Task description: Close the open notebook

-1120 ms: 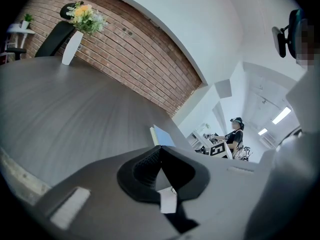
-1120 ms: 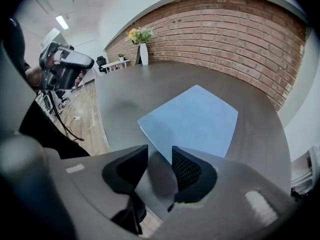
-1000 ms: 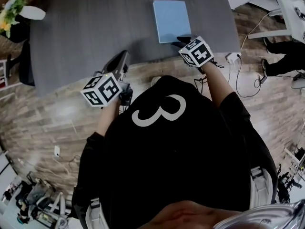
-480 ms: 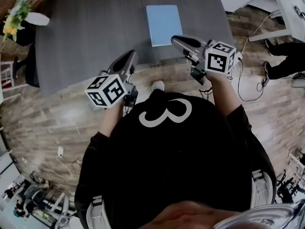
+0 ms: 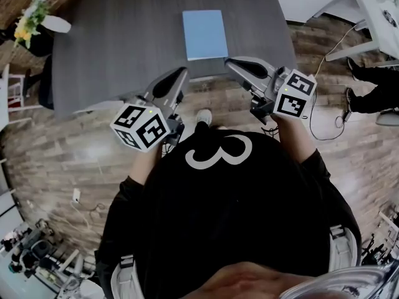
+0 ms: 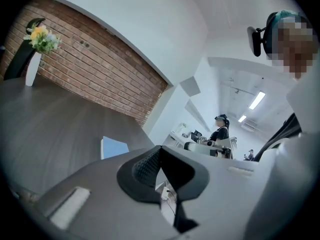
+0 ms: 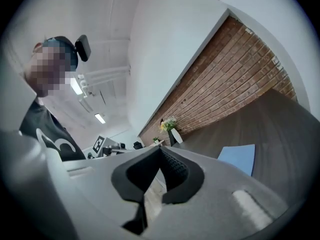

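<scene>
The blue notebook (image 5: 204, 34) lies flat and closed on the grey table (image 5: 112, 48), at the upper middle of the head view, close to the table's lower edge. Both tongs hang near that edge, apart from the notebook. The left gripper (image 5: 179, 75) sits to its lower left and the right gripper (image 5: 232, 63) to its lower right. Each has its jaws clenched together with nothing between them. In both gripper views the notebook shows only as a blue patch beyond the jaws.
</scene>
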The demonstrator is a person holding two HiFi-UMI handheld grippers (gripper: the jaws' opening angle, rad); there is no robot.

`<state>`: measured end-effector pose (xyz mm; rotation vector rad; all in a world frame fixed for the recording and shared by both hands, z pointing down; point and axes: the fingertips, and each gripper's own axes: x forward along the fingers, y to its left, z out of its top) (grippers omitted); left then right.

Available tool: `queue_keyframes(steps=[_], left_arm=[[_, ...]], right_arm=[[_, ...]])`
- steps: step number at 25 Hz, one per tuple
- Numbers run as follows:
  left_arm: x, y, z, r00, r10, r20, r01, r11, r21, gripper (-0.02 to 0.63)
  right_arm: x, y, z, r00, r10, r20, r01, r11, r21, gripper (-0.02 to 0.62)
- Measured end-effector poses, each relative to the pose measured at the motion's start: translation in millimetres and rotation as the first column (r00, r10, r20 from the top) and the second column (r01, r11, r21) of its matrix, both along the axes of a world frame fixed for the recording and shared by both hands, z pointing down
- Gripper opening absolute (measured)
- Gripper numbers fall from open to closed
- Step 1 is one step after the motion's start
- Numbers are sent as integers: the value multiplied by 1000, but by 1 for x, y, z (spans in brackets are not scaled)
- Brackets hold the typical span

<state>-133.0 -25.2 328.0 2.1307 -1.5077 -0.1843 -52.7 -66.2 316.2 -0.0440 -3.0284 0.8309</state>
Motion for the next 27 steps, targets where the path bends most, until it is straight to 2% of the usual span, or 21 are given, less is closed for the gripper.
queue_keyframes(steps=[12,20,27], left_arm=[[45,7,-33,997,8,78,-15,996,89,5],[55,8,-37,995,9,99,-20,994,107,5],[42,10,-37,996,-2,85,-8,994,113,5]], right_arm=[[33,16,-26,1000,-15,25,13,994,104,0],[44,16,-28,1000,-11,28,7,990,143,0],[36,11,-28,1000,3,21,-6,990,141,0]])
